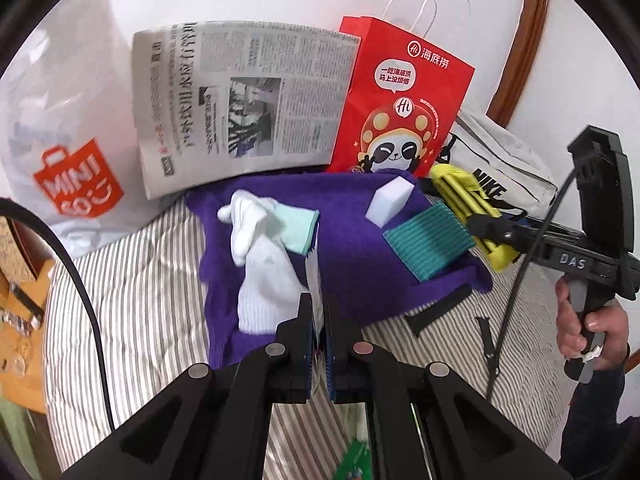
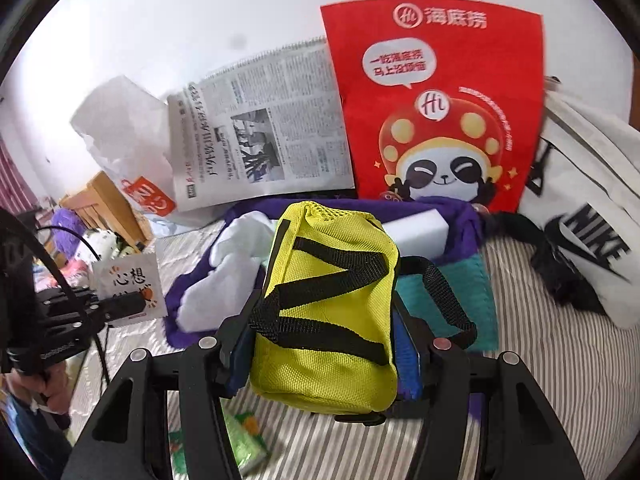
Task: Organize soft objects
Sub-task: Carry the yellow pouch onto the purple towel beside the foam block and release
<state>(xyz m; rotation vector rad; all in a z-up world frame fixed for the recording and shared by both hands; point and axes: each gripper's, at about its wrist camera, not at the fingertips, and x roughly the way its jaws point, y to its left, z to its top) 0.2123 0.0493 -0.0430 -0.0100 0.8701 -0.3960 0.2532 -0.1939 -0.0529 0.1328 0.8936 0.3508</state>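
A purple towel [image 1: 352, 256] lies on the striped bed. On it are white socks [image 1: 260, 272], a mint cloth [image 1: 298, 232], a white sponge block [image 1: 390, 200] and a teal ribbed cloth [image 1: 430, 242]. My left gripper [image 1: 319, 312] is shut on a thin white paper packet [image 1: 314, 280], seen edge-on; it shows with printed characters in the right wrist view [image 2: 128, 288]. My right gripper [image 2: 326, 320] is shut on a yellow mesh pouch [image 2: 328, 312] with black straps, held above the towel [image 2: 464, 220]. That pouch also shows in the left wrist view [image 1: 468, 200].
A newspaper [image 1: 240, 100], a red paper bag [image 1: 400, 96], a white Miniso plastic bag [image 1: 60, 152] and a white Nike bag [image 1: 504, 164] stand along the wall. The striped bedding [image 1: 152, 312] lies around the towel. A green packet [image 2: 244, 444] lies below the right gripper.
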